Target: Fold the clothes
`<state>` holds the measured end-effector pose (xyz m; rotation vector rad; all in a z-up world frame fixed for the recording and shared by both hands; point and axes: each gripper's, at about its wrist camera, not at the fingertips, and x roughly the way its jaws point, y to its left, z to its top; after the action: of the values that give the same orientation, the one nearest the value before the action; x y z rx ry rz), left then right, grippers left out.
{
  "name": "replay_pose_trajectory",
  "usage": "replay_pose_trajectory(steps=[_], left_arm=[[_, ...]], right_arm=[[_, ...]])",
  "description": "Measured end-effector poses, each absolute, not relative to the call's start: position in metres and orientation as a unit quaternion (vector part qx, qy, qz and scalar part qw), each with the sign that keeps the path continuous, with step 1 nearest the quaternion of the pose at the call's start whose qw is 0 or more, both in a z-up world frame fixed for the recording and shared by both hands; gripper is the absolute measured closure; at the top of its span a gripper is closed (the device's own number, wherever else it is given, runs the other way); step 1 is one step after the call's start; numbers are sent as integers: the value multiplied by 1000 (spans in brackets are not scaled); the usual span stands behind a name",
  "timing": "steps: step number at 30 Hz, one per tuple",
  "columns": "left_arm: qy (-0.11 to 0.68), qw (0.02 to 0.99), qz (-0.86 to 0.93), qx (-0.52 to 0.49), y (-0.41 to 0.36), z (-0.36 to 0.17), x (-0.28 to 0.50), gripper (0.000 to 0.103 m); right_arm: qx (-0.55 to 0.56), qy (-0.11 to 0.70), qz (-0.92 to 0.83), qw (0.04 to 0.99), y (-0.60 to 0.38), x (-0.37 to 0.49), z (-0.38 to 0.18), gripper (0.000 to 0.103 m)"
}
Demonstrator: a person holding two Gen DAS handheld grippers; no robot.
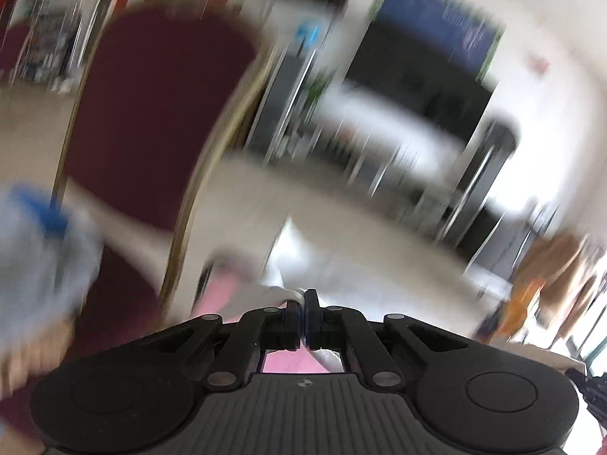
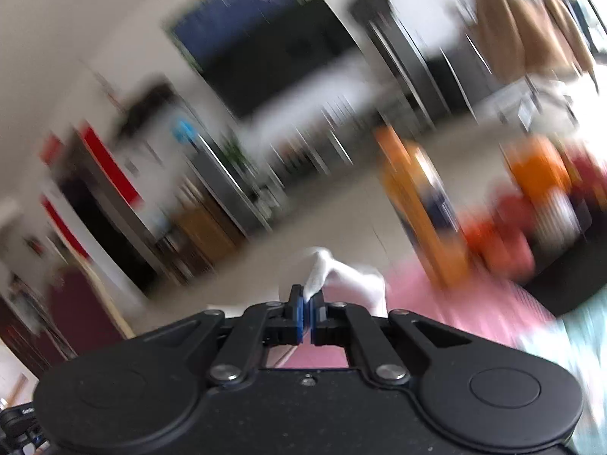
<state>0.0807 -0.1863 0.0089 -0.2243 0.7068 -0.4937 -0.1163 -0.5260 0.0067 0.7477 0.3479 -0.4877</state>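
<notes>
Both views are heavily motion-blurred and point out into the room. My left gripper [image 1: 304, 299] is shut on a fold of white cloth [image 1: 279, 292], which trails off to its left and under the fingers. My right gripper [image 2: 307, 295] is shut on white cloth [image 2: 343, 280] that sticks up from between the pads and bunches to the right. Both hold the cloth lifted above a pink surface [image 1: 282, 364], seen also in the right wrist view [image 2: 455, 299]. Whether it is one garment I cannot tell.
A dark red chair with a gold frame [image 1: 151, 113] stands close on the left. A light blue garment [image 1: 41, 250] is at the far left. Orange items [image 2: 421, 204] and a dark block [image 2: 569, 276] lie right. A dark screen [image 2: 273, 49] hangs behind.
</notes>
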Motion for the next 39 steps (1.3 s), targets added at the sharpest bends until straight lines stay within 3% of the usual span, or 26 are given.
replay_pose_trajectory(steps=[5,10,24,32,35,39], left_arm=[[452,870,-176,-90,-176,-112,76,103],[491,855,-150,-79,-173,-153,73,103],[453,869,-180,-82,-165,-112,44,103],[473,865,-163,-25,-170,-139,24,102],[485,862,-143,18,-179,-157,27,96],[474,869,-135,55,-175,-151,17,85]], right_arm=[[411,274,-268,827,-510,-128,-116,100],[430,335,-287,787,-496,-147,-170,100],[403,326,-282,808,-483,-160,-105,100],[388,349,-294,801,-475,-177,-130,100],[389,359,-288,798,-474,-178,-149,98],[387,369,-284,796,-473,-189,-158,85]])
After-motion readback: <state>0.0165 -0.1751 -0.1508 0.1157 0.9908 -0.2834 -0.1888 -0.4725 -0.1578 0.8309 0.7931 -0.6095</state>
